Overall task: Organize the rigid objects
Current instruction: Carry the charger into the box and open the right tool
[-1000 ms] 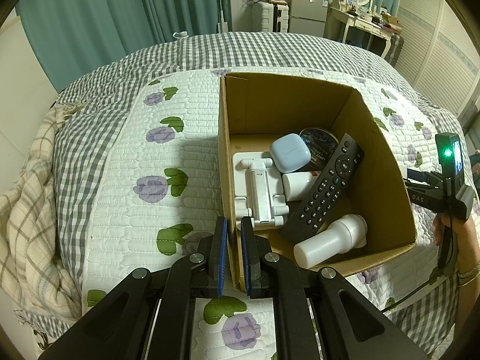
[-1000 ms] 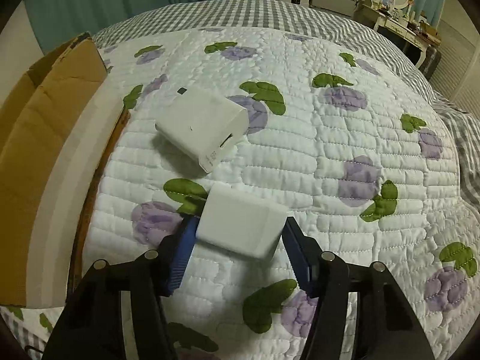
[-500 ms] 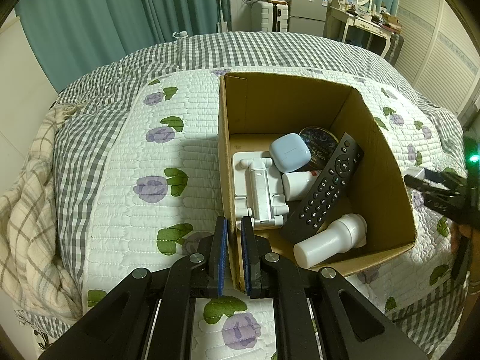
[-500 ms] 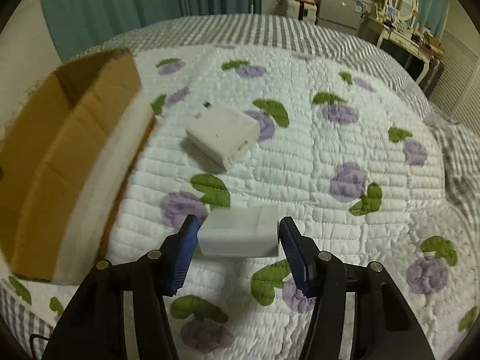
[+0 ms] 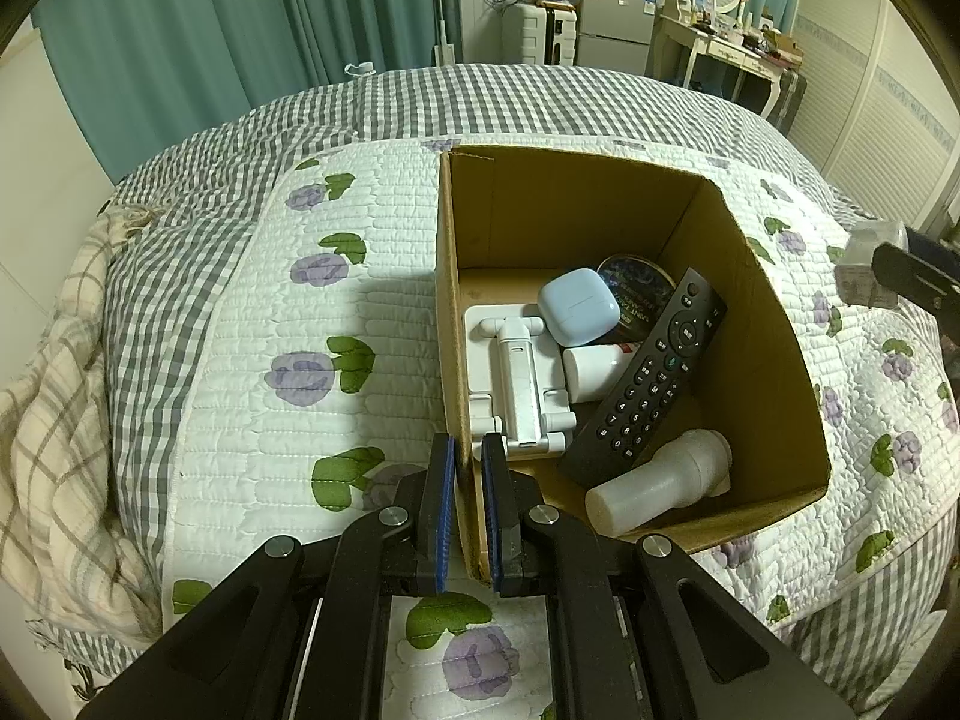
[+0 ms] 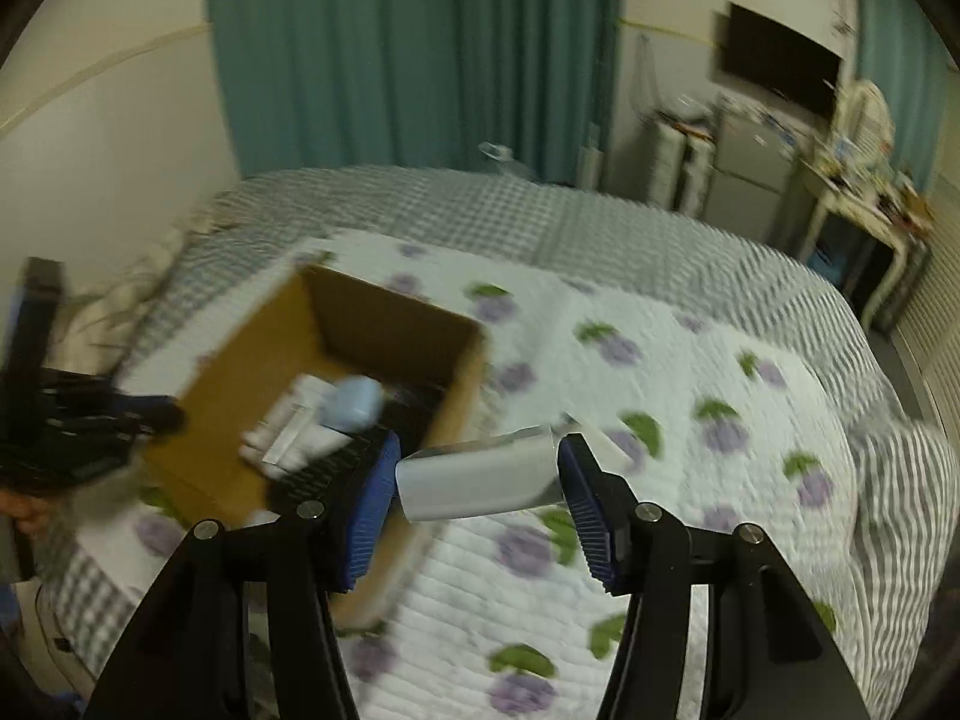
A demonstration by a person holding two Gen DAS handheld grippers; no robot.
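Note:
My left gripper (image 5: 466,504) is shut on the near-left wall of an open cardboard box (image 5: 774,360) on the bed. In the box lie a white phone stand (image 5: 519,378), a light blue earbud case (image 5: 577,306), a black remote (image 5: 648,384), a white bottle (image 5: 660,489), a round tin (image 5: 639,291) and a small white tube (image 5: 591,363). My right gripper (image 6: 477,480) is shut on a white charger block (image 6: 480,480) and holds it in the air near the box (image 6: 336,360), right of its right wall. The block also shows at the right edge of the left wrist view (image 5: 870,264).
The box stands on a white quilt with purple flowers (image 5: 312,324) over a grey checked cover. A plaid blanket (image 5: 54,420) is bunched at the left. Teal curtains, a small fridge and a dresser stand beyond the bed. The right wrist view is motion-blurred.
My right gripper has lifted the white charger block off the quilt and swung it left and up toward the box. My left gripper has stayed clamped on the box wall.

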